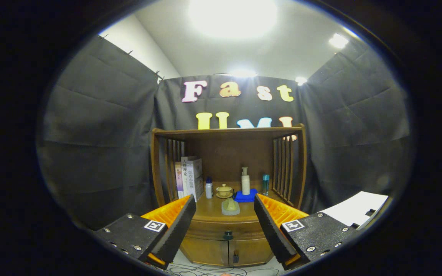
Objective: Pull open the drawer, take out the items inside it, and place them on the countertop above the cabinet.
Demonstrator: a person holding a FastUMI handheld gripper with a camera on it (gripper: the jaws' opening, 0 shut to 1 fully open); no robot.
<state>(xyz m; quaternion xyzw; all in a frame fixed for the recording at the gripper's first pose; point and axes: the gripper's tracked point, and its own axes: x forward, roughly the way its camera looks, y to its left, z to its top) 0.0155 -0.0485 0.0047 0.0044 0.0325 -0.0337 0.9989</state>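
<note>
- Reaching for the drawer (225, 229) comes first: it sits shut under the bench (209, 209) of the wooden cabinet (226, 132), its dark knob (227, 234) centred between the fingers.
- The gripper (225, 214) hangs well short of it, jaws wide apart and holding nothing.
- Best to go in low and square, close on the knob alone, then pull straight back, clear of the pale dish (230, 207) above.

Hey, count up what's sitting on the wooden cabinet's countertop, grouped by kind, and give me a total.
Upright books at the left: 3, as far as I can tell
Bottles: 3 (small white bottle with blue cap, cream pump bottle, teal bottle)
Tan lidded cup on saucer: 1
Blue pad under the pump bottle: 1
Pale green object at the front: 1
Total: 9

The gripper is open, short of the closed drawer's dark knob.
</note>
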